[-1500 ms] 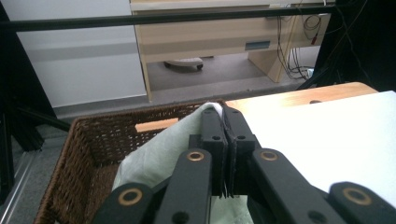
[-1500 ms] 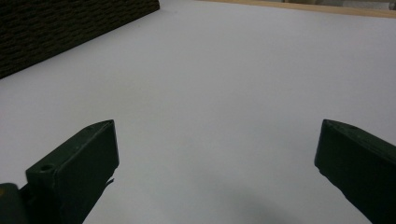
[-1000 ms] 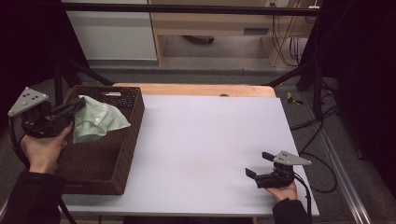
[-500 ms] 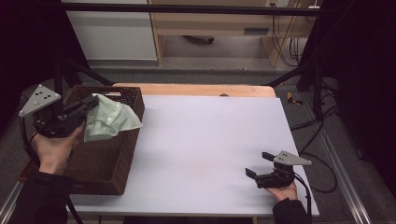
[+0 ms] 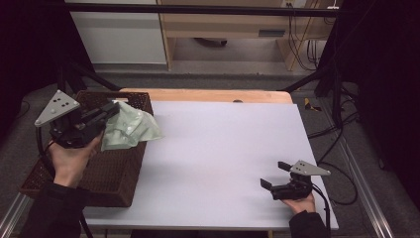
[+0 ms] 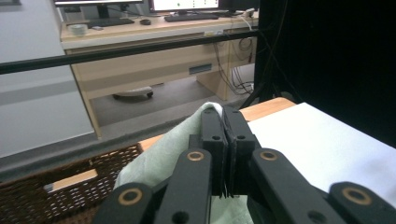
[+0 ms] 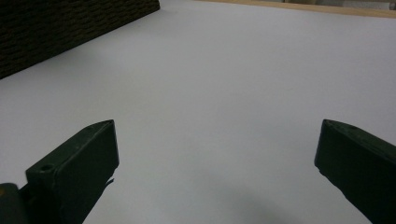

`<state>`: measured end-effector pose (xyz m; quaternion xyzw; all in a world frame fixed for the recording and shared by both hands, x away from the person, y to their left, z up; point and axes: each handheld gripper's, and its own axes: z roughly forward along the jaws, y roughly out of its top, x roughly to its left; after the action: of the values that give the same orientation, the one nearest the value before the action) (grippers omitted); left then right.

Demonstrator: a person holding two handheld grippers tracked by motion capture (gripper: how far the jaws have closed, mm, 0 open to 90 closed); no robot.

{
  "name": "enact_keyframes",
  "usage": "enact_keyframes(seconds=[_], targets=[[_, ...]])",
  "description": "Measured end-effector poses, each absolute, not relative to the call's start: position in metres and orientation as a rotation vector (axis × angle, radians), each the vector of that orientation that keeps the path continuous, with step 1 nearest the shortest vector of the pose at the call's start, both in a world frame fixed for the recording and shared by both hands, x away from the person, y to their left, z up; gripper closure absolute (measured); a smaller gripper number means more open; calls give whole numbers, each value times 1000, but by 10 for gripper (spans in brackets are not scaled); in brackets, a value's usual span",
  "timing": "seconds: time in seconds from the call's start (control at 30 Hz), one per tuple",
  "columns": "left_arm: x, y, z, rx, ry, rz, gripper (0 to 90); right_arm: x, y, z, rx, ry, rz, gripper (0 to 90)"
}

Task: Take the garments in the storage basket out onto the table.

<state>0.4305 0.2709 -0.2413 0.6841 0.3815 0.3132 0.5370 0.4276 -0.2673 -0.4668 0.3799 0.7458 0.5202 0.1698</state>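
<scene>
A pale green cloth (image 5: 130,130) hangs over the right rim of a dark wicker basket (image 5: 106,171) at the table's left side. My left gripper (image 5: 115,107) is shut on the cloth's upper edge and holds it lifted above the basket. In the left gripper view the two jaws press together on a fold of the cloth (image 6: 163,154), and the left gripper (image 6: 225,116) points toward the far edge of the table. My right gripper (image 5: 275,173) rests near the front right of the white tabletop (image 5: 223,144), jaws wide open with nothing between them. The right gripper (image 7: 217,140) faces bare white surface.
The basket's woven side (image 7: 56,28) lies far left in the right gripper view. A wooden strip (image 5: 208,95) runs along the table's back edge. Beyond it a black bar (image 6: 116,53) and a desk (image 6: 154,60) stand. Cables lie on the floor at the right.
My left gripper has moved to the right and slightly up with the cloth, carrying it from over the basket toward the basket's right rim. The right gripper has not moved.
</scene>
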Motion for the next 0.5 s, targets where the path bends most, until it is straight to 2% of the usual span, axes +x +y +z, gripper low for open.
enact_keyframes(seconds=[0.5], targets=[[432, 237, -248, 1664, 842, 691, 879, 428, -267, -467, 1079, 2119, 1478, 4]])
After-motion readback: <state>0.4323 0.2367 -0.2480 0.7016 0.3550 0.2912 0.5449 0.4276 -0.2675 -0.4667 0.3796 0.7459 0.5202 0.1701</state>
